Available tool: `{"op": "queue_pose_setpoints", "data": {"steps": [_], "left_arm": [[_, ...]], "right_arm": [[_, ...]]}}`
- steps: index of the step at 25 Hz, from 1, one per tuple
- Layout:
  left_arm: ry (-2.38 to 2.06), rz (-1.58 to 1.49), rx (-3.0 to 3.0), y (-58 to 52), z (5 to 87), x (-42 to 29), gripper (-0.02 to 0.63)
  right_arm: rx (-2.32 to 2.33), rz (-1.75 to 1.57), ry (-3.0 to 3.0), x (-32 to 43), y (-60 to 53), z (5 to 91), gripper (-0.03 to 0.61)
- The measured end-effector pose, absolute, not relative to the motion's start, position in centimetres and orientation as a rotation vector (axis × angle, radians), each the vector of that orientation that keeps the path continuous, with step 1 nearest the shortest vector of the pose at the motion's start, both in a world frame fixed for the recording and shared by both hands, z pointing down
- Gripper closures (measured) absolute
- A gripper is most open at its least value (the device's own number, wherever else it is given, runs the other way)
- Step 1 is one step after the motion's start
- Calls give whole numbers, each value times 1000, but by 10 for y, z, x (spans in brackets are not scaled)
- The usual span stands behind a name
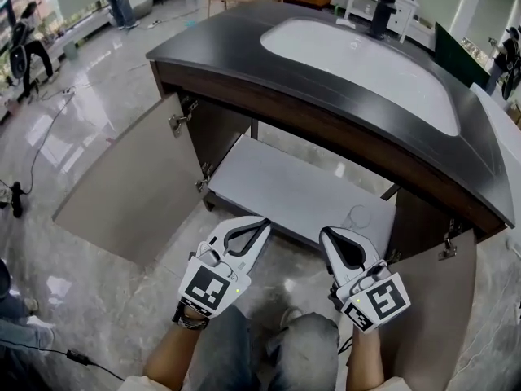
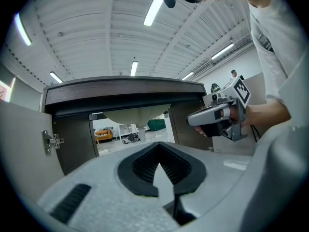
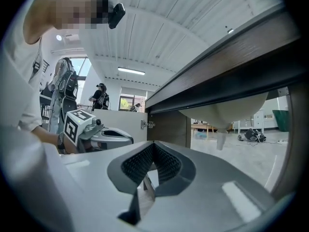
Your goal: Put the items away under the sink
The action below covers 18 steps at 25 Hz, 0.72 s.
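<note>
Pale grey left gripper (image 1: pixel 264 221) and right gripper (image 1: pixel 326 234) have black ribbed pads (image 2: pixel 144 166) and black-and-white marker cubes (image 1: pixel 209 288). The person wears blue jeans (image 1: pixel 236 353) and a white T-shirt (image 2: pixel 277 57).

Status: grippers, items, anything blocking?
Left gripper, right gripper: both shut, empty. No items in view. Left door, right door open; nothing blocks the shelf.

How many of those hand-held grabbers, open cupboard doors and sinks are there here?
Grippers: 2, left gripper and right gripper
Open cupboard doors: 2, left door and right door
Sinks: 1, sink basin
Total: 5
</note>
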<state>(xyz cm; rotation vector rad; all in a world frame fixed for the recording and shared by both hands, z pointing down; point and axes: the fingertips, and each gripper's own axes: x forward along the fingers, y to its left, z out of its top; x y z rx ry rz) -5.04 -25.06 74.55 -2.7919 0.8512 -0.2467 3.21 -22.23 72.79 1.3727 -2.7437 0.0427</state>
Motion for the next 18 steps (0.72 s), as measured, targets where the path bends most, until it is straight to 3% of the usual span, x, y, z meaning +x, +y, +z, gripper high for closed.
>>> {"op": "queue_pose_setpoints", "data": {"steps": [7,18], "left_arm": [[931,-370,-2786,-257,683,-61,611],[1056,-366,-2736,-263,419,-86,611]], "right_arm": [[1382,115,-2794,19,-238,645,572],[1365,77,-2714,9,-232,400,572]]}}
